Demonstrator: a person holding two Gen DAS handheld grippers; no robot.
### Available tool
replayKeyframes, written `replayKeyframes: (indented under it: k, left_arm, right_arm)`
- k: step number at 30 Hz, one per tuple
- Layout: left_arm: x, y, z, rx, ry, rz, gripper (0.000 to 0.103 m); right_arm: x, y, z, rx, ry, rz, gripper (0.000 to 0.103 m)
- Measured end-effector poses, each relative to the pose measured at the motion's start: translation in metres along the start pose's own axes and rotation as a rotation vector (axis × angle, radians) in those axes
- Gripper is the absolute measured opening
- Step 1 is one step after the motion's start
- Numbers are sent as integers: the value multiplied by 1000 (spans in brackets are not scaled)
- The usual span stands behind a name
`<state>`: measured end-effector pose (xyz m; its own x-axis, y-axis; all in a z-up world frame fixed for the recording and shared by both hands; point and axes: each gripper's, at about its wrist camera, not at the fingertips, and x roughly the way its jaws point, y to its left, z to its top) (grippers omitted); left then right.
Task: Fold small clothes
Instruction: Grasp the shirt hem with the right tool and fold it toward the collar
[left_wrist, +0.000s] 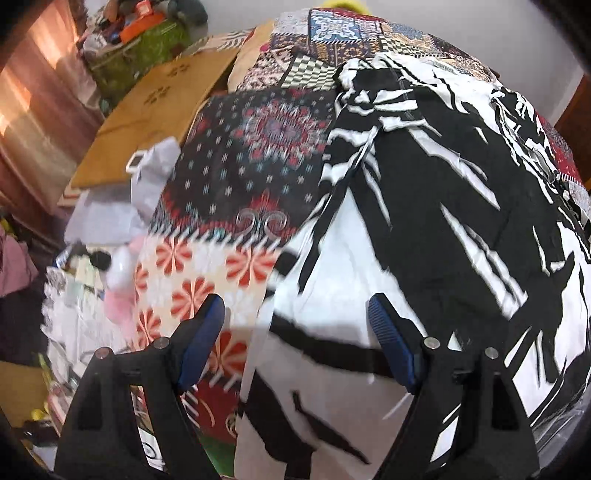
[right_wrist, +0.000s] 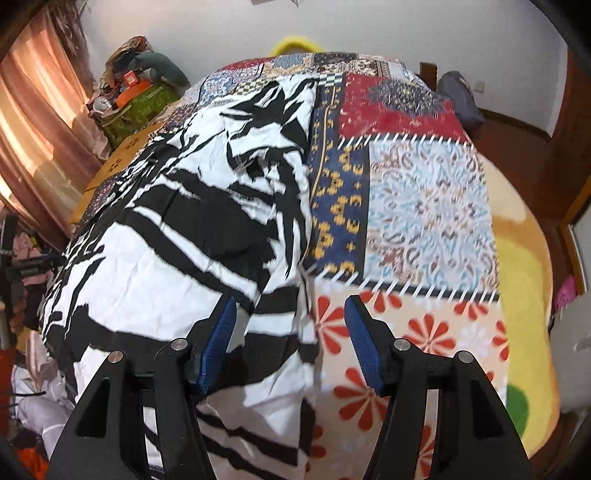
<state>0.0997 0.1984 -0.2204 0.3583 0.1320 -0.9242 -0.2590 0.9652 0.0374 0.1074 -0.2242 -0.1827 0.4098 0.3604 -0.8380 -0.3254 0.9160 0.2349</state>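
Observation:
A black-and-white patterned garment (left_wrist: 424, 221) lies spread flat on a patchwork bedspread (left_wrist: 258, 155). My left gripper (left_wrist: 295, 314) hovers open over the garment's left edge, pointing steeply down. Cloth lies below its blue pads (left_wrist: 388, 332), but nothing is pinched between them. In the right wrist view the same garment (right_wrist: 177, 240) covers the left half of the bedspread (right_wrist: 424, 206). My right gripper (right_wrist: 291, 310) stands open above the garment's right edge, its left pad (right_wrist: 218, 339) over the cloth and its right pad over the flowered patch.
A cardboard sheet (left_wrist: 159, 110) and a green box piled with clutter (left_wrist: 140, 51) sit beyond the bed's left side. Plastic bags and a pink soft toy (left_wrist: 118, 280) lie below that edge. A yellow blanket (right_wrist: 524, 295) borders the bed on the right. A pink curtain (right_wrist: 33, 122) hangs at left.

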Motion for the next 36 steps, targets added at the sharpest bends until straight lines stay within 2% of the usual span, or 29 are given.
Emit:
replayKeyframes:
  k: [3,4,6,7,8,9,10,11,12,15,19,24,28,31,33,34,36]
  left_arm:
    - [-1,8,-8,-53,-7,-48,80]
    - [0,10,-9,-65,-8,-65,78]
    - [1,11,-12,-90,-8,-119,59]
    - [1,10,-12,-99,-10,-139,55]
    - [0,8,-12,-96,-14,-143,42]
    - [0,6,-10,-89,-14,-153,26]
    - [-1,4,-9,-88,-10,-167,20]
    - [-2,1,-7,-86,-5,-175,9]
    - [-3,-1,-6,-77,-3,-178,5]
    - [-9,-12,0,-40,-14,-158,4]
    - [-27,-24,21,-18,-68,-170,4]
    - [-50,-40,71,24,-165,-160,4]
    - [-48,-46,114,41,-227,-112,4]
    - [-21,-41,140,13,-201,-74,4]
    - [2,-37,148,-1,-168,-33,4]
    - [20,-32,151,-11,-130,-12,4]
    - [43,-27,152,-26,-68,-19,7]
  right_arm:
    - [3,4,-5,0,23,56,56]
    - [5,6,-6,2,32,76,52]
    - [9,10,-8,0,37,99,43]
    - [9,11,-8,-6,35,109,34]
    - [9,13,-8,-10,34,122,28]
    - [9,14,-7,-11,33,141,16]
    - [9,15,-6,-11,34,156,11]
    - [10,17,-5,-19,37,168,10]
    - [11,20,-4,-32,41,170,9]
    - [8,27,0,-72,37,187,8]
    - [-2,34,16,-110,3,205,8]
    - [-11,38,58,-143,-74,212,8]
    - [-4,29,98,-122,-137,184,8]
    - [14,17,120,-89,-147,147,8]
    - [32,8,131,-79,-129,87,8]
    - [41,4,133,-71,-116,71,8]
    - [55,-7,135,-45,-77,54,8]
